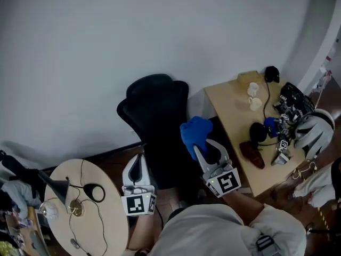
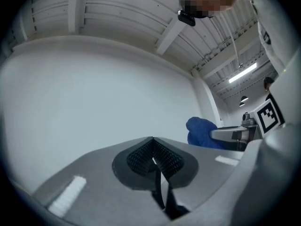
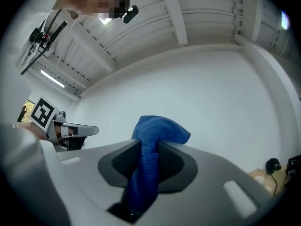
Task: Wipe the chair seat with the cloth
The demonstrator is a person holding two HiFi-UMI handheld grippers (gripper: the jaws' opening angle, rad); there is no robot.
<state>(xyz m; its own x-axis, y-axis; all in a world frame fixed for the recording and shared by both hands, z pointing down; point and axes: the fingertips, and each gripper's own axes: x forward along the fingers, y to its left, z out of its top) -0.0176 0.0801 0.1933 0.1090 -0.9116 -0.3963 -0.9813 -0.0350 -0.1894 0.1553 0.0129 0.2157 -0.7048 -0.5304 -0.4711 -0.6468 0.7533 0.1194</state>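
1. A plain white wall (image 1: 133, 36) fills the background. A black chair (image 1: 154, 111) stands against it, between a round table (image 1: 109, 217) on the left and a rectangular wooden table (image 1: 234, 116) on the right.
2. In the head view the left tongs (image 1: 139, 159) and the right tongs (image 1: 206, 152) are held side by side over the dark chair, each with its marker cube nearest the person.
3. The left tongs (image 2: 152, 142) are pressed together with nothing between them, their ribbed pads meeting at the tip.
4. The right tongs (image 3: 148, 147) pinch the blue cloth (image 3: 157, 131). It runs up between the pads and bunches into a rounded lump above the tips, with the wall behind it.
5. From the head view the cloth (image 1: 195, 133) shows at the chair's right edge, beside the backrest. Whether it touches the chair cannot be told.
6. The left gripper view shows the cloth (image 2: 200, 132) off to its right.
7. The round table carries a black lamp (image 1: 56, 185) and a cable.
8. The wooden table holds two pale cups (image 1: 253, 96), dark gear and a white helmet-like thing (image 1: 315, 132) at its far right.
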